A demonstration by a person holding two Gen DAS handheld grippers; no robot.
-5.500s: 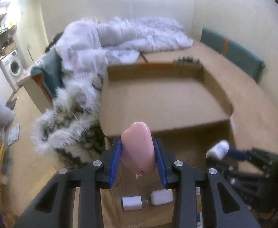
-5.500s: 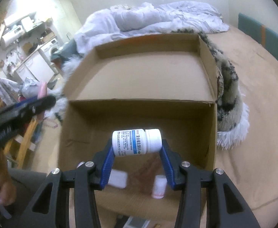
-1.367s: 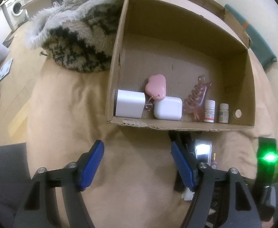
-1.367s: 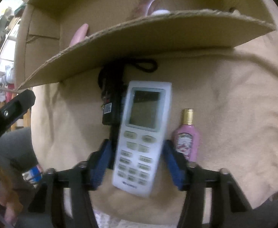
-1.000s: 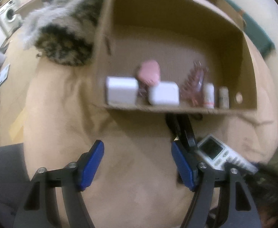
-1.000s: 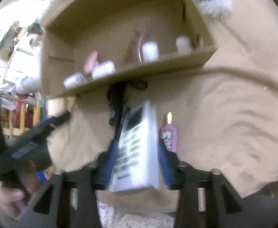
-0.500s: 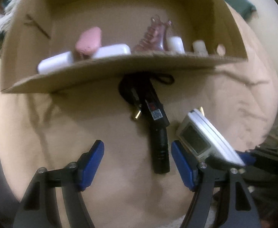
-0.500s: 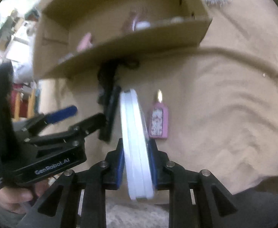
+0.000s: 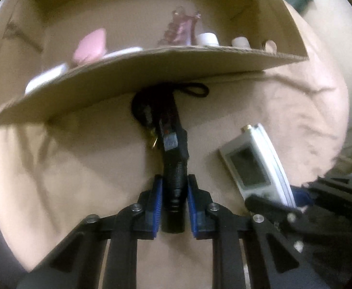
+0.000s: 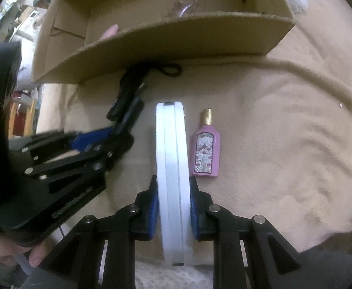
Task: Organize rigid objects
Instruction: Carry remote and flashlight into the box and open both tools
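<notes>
Both grippers clamped on items in front of cardboard box (image 9: 151,72).
Right gripper (image 10: 173,207) grips white remote (image 10: 172,168) edge-up over tan blanket (image 10: 284,144); left gripper (image 9: 173,204) pinches black flashlight (image 9: 174,168); pink perfume bottle (image 10: 206,147) lies beside remote.

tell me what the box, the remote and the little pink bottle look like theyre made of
Box: brown corrugated cardboard, matte, rough cut edge.
Remote: white plastic, smooth, with a seam along its side.
Pink bottle: probably glass or glossy plastic, with a shiny gold cap.

Layout, as I see it: box (image 10: 166,41) behind.
Torch (image 9: 174,168) left of remote (image 10: 173,180); bottle (image 10: 206,149) just right; all on blanket (image 10: 284,132), before the box.
</notes>
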